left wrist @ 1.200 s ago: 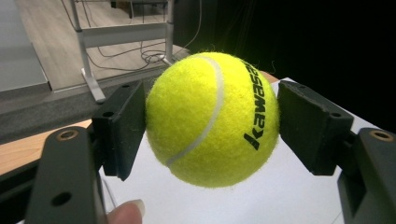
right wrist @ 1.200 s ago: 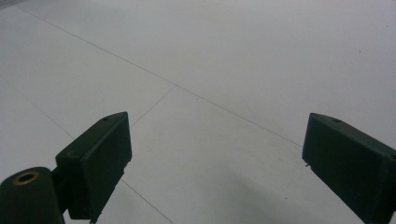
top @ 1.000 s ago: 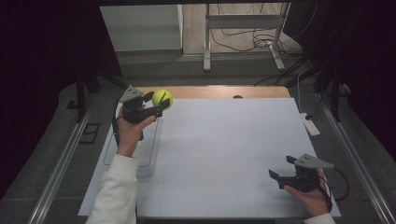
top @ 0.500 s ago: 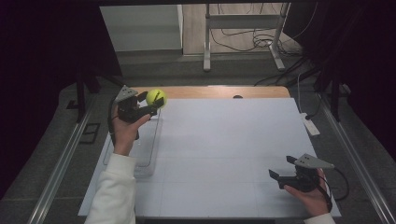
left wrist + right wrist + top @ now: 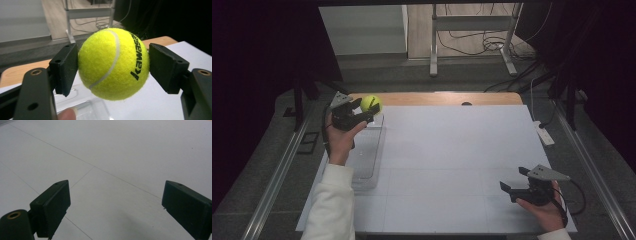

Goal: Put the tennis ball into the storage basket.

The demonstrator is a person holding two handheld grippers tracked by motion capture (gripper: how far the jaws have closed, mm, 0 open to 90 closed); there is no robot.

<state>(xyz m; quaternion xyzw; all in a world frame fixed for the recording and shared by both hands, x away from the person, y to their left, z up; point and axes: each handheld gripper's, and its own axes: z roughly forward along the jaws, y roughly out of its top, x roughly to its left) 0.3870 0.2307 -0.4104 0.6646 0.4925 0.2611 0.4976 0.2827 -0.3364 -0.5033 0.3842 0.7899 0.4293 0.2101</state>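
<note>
The ball (image 5: 113, 63) is fuzzy yellow felt with a smooth white seam and black print. The left gripper (image 5: 113, 65) has matt black plastic pads (image 5: 65, 66), slightly grainy, with brass-looking inserts in the arms. The tray (image 5: 368, 150) is clear, glossy plastic. The sheet (image 5: 452, 160) on the table looks matt white and smooth, with fine lines; a strip of wood (image 5: 437, 98) at its far edge has a soft sheen

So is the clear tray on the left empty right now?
Empty, as far as the high view shows: the clear tray holds nothing, and the tennis ball is clamped above it.
</note>
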